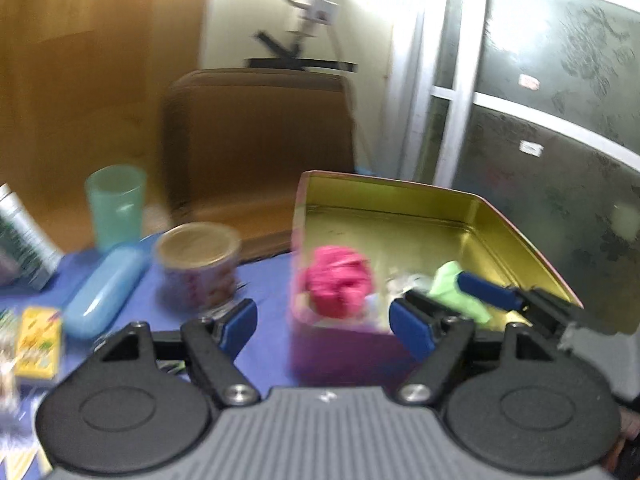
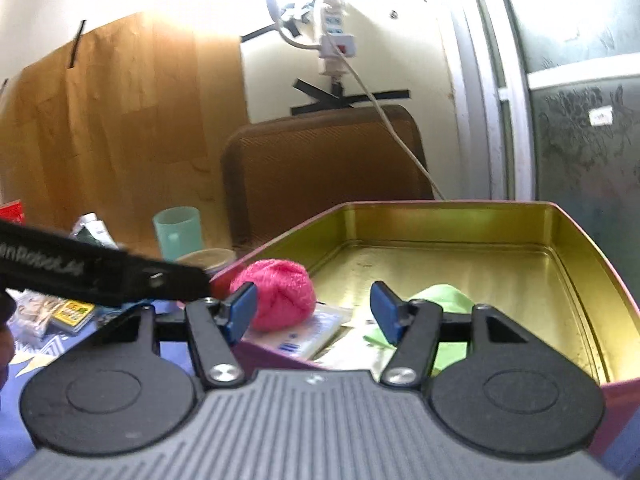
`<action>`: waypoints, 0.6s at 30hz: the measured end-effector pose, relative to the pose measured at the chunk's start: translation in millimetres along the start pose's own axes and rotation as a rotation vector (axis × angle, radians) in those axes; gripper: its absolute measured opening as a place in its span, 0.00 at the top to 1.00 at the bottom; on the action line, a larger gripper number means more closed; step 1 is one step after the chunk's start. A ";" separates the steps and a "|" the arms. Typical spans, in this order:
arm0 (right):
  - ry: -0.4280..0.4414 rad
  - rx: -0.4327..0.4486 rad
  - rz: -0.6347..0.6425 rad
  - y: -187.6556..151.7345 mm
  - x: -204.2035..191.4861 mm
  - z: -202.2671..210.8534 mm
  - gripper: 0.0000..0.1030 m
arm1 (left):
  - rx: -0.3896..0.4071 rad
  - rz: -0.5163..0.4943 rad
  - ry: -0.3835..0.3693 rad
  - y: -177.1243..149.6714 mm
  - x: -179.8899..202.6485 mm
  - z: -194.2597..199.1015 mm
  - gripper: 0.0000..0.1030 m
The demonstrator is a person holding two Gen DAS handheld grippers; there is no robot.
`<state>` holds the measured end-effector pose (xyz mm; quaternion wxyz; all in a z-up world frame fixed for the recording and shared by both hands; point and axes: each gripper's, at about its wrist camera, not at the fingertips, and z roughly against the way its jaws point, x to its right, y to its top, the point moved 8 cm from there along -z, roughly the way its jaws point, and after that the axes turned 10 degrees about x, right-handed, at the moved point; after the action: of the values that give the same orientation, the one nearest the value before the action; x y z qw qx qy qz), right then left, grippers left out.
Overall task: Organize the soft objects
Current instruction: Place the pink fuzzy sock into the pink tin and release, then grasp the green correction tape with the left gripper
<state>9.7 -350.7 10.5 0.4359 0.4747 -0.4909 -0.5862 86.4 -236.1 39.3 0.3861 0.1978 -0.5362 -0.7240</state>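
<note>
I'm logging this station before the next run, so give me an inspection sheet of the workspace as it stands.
Surface: table under a blue cloth.
Job's things: open tin box with gold inside, holding a pink yarn ball, a green cloth and flat packets.
Clutter: teal cup, blue case, round can, yellow packet, all left of the box.
Grippers: left gripper and right gripper both open and empty.
Cables: white cord hanging from a wall power strip.
Surroundings: brown chair back, frosted glass door.
</note>
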 end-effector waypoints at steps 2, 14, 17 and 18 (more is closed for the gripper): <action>0.028 0.016 0.018 2.7 -11.3 4.1 0.37 | 0.009 0.024 0.047 -7.9 -26.5 15.3 0.26; 0.365 -0.160 0.116 -28.1 -142.4 -22.8 0.38 | -0.046 0.113 0.459 -84.6 -189.1 76.6 0.29; 0.412 -0.230 0.179 -42.9 -166.3 -53.9 0.37 | -0.015 0.172 0.437 -82.4 -197.9 81.0 0.27; 0.421 -0.247 0.200 -48.6 -172.4 -60.5 0.37 | -0.022 0.177 0.433 -82.9 -198.9 80.8 0.27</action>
<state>96.3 -185.3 -19.5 0.6390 0.4784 -0.3586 -0.4839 125.1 -21.8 -35.1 0.5564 0.2965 -0.4482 -0.6338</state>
